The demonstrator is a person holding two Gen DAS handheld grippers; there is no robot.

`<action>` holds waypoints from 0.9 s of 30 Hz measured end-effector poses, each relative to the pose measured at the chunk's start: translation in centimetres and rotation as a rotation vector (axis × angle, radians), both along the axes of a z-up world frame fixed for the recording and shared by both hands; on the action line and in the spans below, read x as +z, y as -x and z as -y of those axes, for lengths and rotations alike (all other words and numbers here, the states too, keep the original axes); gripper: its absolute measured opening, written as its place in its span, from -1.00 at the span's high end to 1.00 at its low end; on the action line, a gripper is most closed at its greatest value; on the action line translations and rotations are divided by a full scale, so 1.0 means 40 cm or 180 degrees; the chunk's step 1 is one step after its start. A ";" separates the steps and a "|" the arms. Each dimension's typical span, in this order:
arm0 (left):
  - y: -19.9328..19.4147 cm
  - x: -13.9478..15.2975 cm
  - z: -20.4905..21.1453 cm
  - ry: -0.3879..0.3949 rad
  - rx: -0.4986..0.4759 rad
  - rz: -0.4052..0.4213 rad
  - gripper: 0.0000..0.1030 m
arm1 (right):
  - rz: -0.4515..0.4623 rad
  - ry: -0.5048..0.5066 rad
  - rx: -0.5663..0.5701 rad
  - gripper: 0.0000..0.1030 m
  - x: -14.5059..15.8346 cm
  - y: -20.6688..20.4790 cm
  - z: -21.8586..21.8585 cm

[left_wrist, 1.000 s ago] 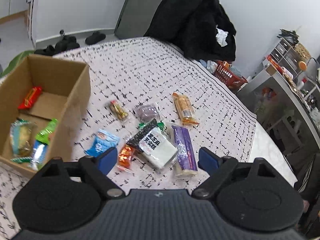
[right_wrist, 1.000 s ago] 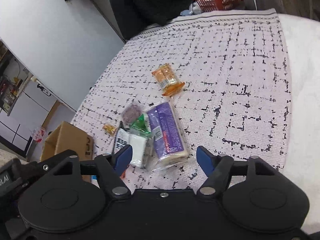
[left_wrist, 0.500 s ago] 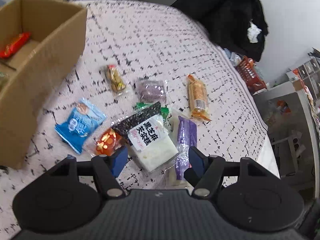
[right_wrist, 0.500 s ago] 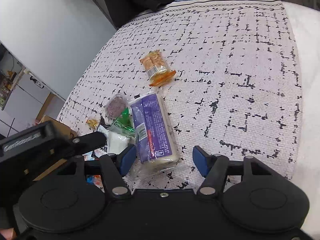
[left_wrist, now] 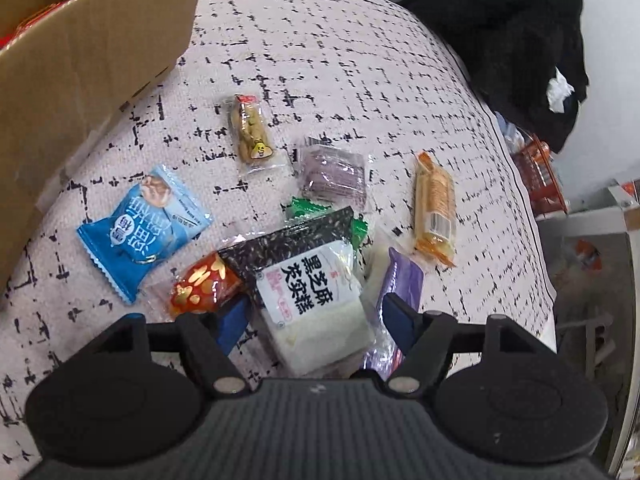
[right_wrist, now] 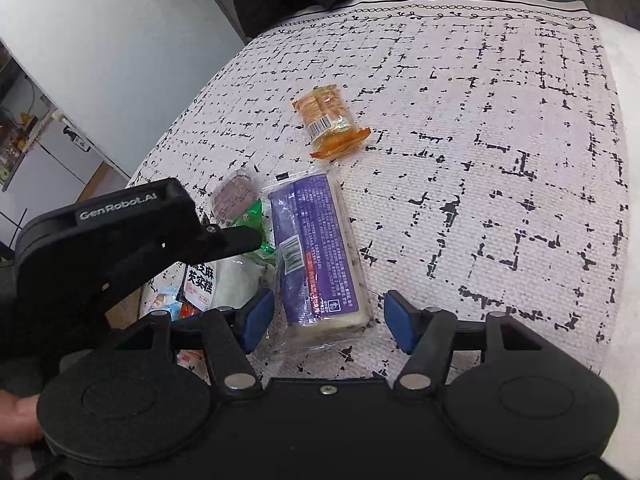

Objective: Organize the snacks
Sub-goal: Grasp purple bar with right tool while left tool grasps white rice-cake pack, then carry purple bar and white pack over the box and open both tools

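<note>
— Fingers first: how do they stand?
— Both pairs are apart. The left gripper straddles the black-and-white sesame cake pack; its jaws are opening, pads off the wrapper. The right gripper brackets the purple pack, not pressing it.
— And around them?
— 2 packs side by side on the patterned cloth, an orange pack beyond, a blue packet near the cardboard box.

Open cloth: wide bare stretch right of purple pack.
Obstacle: cardboard box walls off the left.
</note>
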State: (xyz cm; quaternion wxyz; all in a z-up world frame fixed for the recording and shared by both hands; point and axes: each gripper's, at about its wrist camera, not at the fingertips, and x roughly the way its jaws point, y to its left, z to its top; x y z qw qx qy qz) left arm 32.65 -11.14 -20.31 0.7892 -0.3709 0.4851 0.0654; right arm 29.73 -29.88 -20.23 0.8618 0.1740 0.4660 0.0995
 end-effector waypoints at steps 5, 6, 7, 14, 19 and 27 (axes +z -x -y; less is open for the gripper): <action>0.002 0.000 0.002 -0.0101 0.0045 -0.0030 -0.11 | 0.0017 0.0024 0.0020 -0.19 -0.003 -0.003 -0.005; 0.004 0.000 -0.002 -0.0092 0.0047 -0.0023 -0.06 | 0.0026 0.0050 0.0039 -0.19 -0.004 -0.007 -0.009; 0.007 0.000 -0.005 -0.0082 0.0040 -0.0014 -0.04 | 0.0040 0.0088 0.0068 -0.20 -0.005 -0.010 -0.015; 0.031 0.011 -0.023 -0.0100 -0.0029 0.0001 0.04 | 0.0087 0.0212 0.0147 -0.24 -0.004 -0.009 -0.032; 0.050 0.038 -0.032 -0.0157 -0.0068 0.0089 0.06 | 0.0106 0.0369 0.0192 0.20 -0.004 -0.006 -0.044; 0.090 0.094 -0.043 -0.0225 -0.0318 0.0212 0.06 | 0.0082 0.0146 0.0128 0.31 0.033 0.021 -0.022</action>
